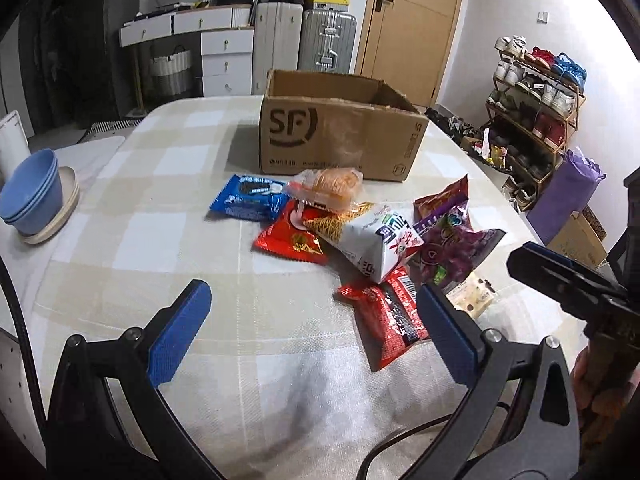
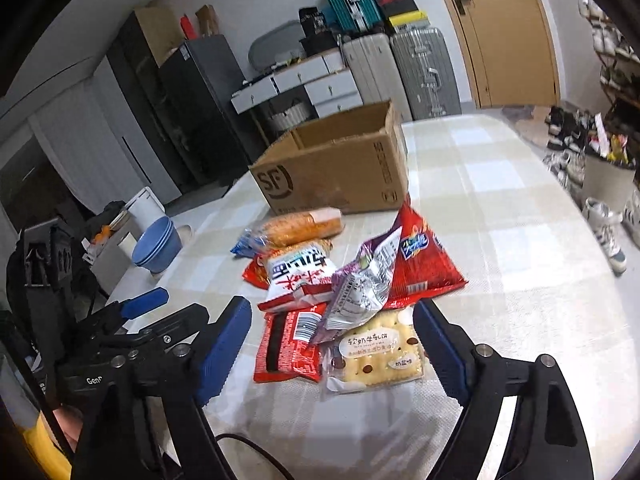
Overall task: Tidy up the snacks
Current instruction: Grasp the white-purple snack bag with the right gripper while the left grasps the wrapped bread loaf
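Note:
A pile of snack packets lies on the checked tablecloth in front of an open cardboard box (image 1: 340,140) (image 2: 336,168). The pile holds a blue cookie packet (image 1: 250,198), an orange bun packet (image 1: 328,186) (image 2: 300,224), a white noodle bag (image 1: 376,240) (image 2: 298,276), a purple bag (image 1: 452,240) (image 2: 360,284), red packets (image 1: 394,316) (image 2: 290,346) and a cracker packet (image 2: 376,354). My left gripper (image 1: 312,332) is open and empty, just short of the pile. My right gripper (image 2: 332,348) is open, with its fingers on either side of the red and cracker packets.
Stacked blue bowls (image 1: 34,196) (image 2: 158,246) stand on plates at the table's left edge. Beyond the table are suitcases (image 1: 328,40), white drawers (image 1: 226,60), a door and a shoe rack (image 1: 536,96). The right gripper's finger (image 1: 560,272) shows at the right in the left wrist view.

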Action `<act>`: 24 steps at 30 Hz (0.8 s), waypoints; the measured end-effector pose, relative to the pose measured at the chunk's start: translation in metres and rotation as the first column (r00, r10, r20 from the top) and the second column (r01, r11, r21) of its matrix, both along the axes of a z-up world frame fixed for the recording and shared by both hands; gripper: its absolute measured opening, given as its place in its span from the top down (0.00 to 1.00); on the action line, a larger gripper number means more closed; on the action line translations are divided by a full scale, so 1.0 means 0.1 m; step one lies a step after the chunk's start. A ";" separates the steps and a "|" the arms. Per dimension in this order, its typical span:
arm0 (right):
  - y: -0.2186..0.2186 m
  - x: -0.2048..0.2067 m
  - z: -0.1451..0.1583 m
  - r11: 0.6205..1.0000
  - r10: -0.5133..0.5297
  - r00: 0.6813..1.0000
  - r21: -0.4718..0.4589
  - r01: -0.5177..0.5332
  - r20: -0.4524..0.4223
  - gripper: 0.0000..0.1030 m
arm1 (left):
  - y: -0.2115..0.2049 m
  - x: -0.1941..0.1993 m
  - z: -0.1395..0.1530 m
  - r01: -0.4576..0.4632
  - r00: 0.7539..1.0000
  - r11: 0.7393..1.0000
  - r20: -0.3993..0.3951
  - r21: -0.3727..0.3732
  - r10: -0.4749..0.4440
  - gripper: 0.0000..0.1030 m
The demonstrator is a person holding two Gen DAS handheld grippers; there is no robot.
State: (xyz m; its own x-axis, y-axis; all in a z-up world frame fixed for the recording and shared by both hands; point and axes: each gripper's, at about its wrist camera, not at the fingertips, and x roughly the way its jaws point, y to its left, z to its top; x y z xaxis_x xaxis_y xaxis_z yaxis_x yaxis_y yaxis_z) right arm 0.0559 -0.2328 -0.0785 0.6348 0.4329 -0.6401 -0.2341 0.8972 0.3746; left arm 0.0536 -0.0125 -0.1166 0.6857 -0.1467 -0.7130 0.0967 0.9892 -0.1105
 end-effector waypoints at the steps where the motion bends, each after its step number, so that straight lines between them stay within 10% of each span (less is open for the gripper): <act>1: 0.00 0.04 -0.03 1.000 0.003 1.000 0.004 -0.003 -0.008 0.17 | 0.00 0.04 -0.03 -0.002 1.000 1.000 -0.006 -0.001 0.002 0.01; 24: -0.03 0.66 -0.64 0.990 0.012 0.982 0.140 0.015 -0.191 0.64 | 0.01 1.13 0.06 -0.001 1.000 0.999 -0.015 0.038 0.002 0.01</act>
